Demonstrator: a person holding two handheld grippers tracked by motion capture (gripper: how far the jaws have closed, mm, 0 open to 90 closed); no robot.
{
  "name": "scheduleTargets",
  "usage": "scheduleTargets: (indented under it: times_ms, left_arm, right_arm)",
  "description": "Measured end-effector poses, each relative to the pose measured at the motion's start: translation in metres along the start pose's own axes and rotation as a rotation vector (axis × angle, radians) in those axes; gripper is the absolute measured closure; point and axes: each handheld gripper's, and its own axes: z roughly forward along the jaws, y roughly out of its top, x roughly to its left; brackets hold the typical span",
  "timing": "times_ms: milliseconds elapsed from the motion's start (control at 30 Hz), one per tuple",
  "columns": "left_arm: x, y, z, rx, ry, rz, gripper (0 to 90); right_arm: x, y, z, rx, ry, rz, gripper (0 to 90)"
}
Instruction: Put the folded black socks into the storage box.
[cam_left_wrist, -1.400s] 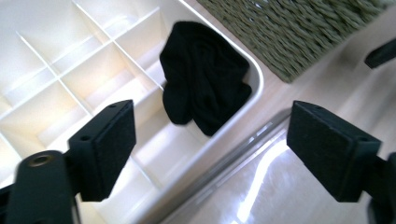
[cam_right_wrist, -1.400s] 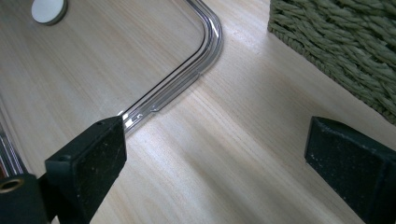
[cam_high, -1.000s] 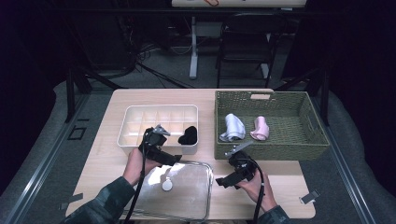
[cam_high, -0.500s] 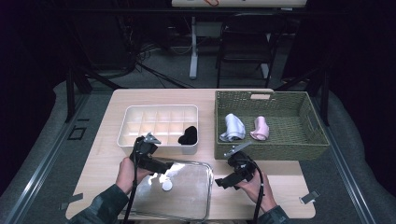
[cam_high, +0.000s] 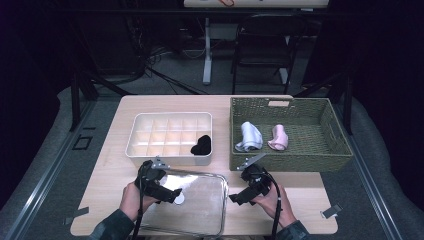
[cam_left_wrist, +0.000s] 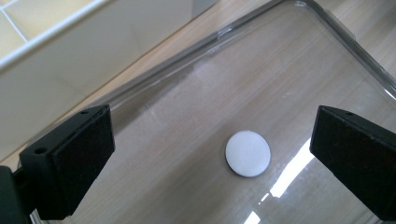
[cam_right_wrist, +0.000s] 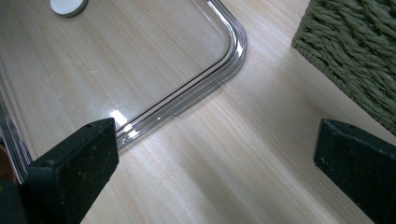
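Note:
A clear plastic lid (cam_high: 192, 205) lies flat on the wooden table near its front edge, with a round white disc (cam_left_wrist: 248, 153) at its middle (cam_right_wrist: 68, 6). My left gripper (cam_high: 167, 192) hovers over the lid's left part, open, the disc between and just beyond its jaws. My right gripper (cam_high: 241, 194) is open beside the lid's right edge, its jaws spanning the lid's rounded corner (cam_right_wrist: 231, 51) and bare table. A white divided box (cam_high: 170, 137) holds a black rolled sock (cam_high: 202, 145) in its near right cell. A green woven basket (cam_high: 290, 160) holds a pale blue sock (cam_high: 249, 136) and a pink sock (cam_high: 278, 138).
The white box wall (cam_left_wrist: 88, 60) stands close behind the lid. The basket's woven side (cam_right_wrist: 355, 60) is just right of my right gripper. Tape marks lie at the table's front corners (cam_high: 331, 211). A dark chair (cam_high: 260, 50) stands beyond the table.
My left gripper has drawn back from the white box toward the front and down over the clear lid. The right gripper has stayed in place.

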Motion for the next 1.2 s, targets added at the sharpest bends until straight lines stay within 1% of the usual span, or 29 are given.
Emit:
scheduleTargets:
  times_ms: [67, 133, 167, 233, 300, 333, 367, 400, 433, 533, 600, 700, 733, 767, 833, 967, 1000, 1100, 1133, 1167, 1200]
  left_arm:
    - [-0.002, -0.003, 0.001, 0.003, -0.006, 0.001, 0.0]
    - [-0.004, -0.005, 0.002, 0.005, -0.012, 0.007, 0.0]
    - [-0.006, -0.007, 0.003, 0.004, -0.014, 0.008, 0.0]
    - [-0.008, -0.008, 0.004, 0.007, -0.022, 0.009, 0.0]
    - [-0.01, -0.01, 0.005, 0.005, -0.028, 0.02, 0.0]
    - [-0.01, -0.011, 0.005, 0.005, -0.033, 0.024, 0.0]
    - [-0.01, -0.012, 0.006, -0.005, -0.039, 0.015, 0.0]
    - [-0.009, -0.012, 0.005, -0.011, -0.052, 0.019, 0.0]
    - [-0.009, -0.013, 0.004, -0.022, -0.066, 0.012, 0.0]
    - [-0.007, -0.015, 0.002, -0.04, -0.075, 0.002, 0.0]
    - [-0.006, -0.015, 0.001, -0.033, -0.074, 0.008, 0.0]
    - [-0.004, -0.018, 0.003, -0.055, -0.1, 0.014, 0.0]
    - [-0.002, -0.019, 0.004, -0.07, -0.108, 0.021, 0.0]
    - [-0.001, -0.019, 0.004, -0.078, -0.113, 0.033, 0.0]
    - [0.0, -0.019, 0.006, -0.074, -0.109, 0.044, 0.0]
    - [0.001, -0.019, 0.008, -0.047, -0.111, 0.059, 0.0]
    - [0.001, -0.019, 0.008, -0.042, -0.111, 0.069, 0.0]
    - [0.0, -0.019, 0.007, -0.043, -0.103, 0.084, 0.0]
    - [0.0, -0.018, 0.006, -0.043, -0.096, 0.091, 0.0]
    - [0.0, -0.018, 0.005, -0.048, -0.094, 0.088, 0.0]
    - [0.0, -0.018, 0.005, -0.054, -0.092, 0.084, 0.0]
  right_arm:
    - [0.002, 0.0, 0.0, -0.004, -0.002, 0.0, 0.0]
    - [0.003, 0.0, 0.0, 0.002, -0.005, -0.016, 0.0]
    - [0.004, 0.0, 0.001, -0.006, 0.0, -0.014, 0.0]
    - [0.005, 0.001, 0.001, 0.004, -0.003, -0.025, 0.0]
    - [0.006, 0.002, 0.0, 0.004, -0.005, -0.033, 0.0]
    - [0.007, 0.003, 0.0, 0.0, -0.005, -0.03, 0.0]
    - [0.007, 0.003, 0.0, 0.002, -0.003, -0.031, 0.0]
    - [0.007, 0.004, 0.0, 0.003, -0.005, -0.035, 0.0]
    - [0.007, 0.005, 0.0, -0.002, -0.001, -0.037, 0.0]
    - [0.008, 0.007, 0.001, 0.007, 0.009, -0.045, 0.0]
    - [0.009, 0.008, 0.002, 0.012, 0.008, -0.063, 0.0]
    - [0.01, 0.012, 0.005, 0.005, 0.028, -0.093, 3.7]
    - [0.01, 0.014, 0.007, 0.016, 0.026, -0.098, 3.7]
    - [0.01, 0.016, 0.008, 0.026, 0.036, -0.101, 3.6]
    - [0.011, 0.019, 0.01, 0.042, 0.062, -0.109, 3.2]
    - [0.014, 0.021, 0.011, 0.054, 0.05, -0.12, 0.3]
    - [0.014, 0.022, 0.01, 0.055, 0.047, -0.12, 0.0]
    - [0.017, 0.025, 0.007, 0.043, 0.038, -0.135, 0.0]
    - [0.018, 0.026, 0.007, 0.038, 0.039, -0.133, 0.0]
    - [0.019, 0.028, 0.006, 0.047, 0.042, -0.142, 0.0]
    - [0.02, 0.029, 0.006, 0.043, 0.048, -0.147, 0.1]
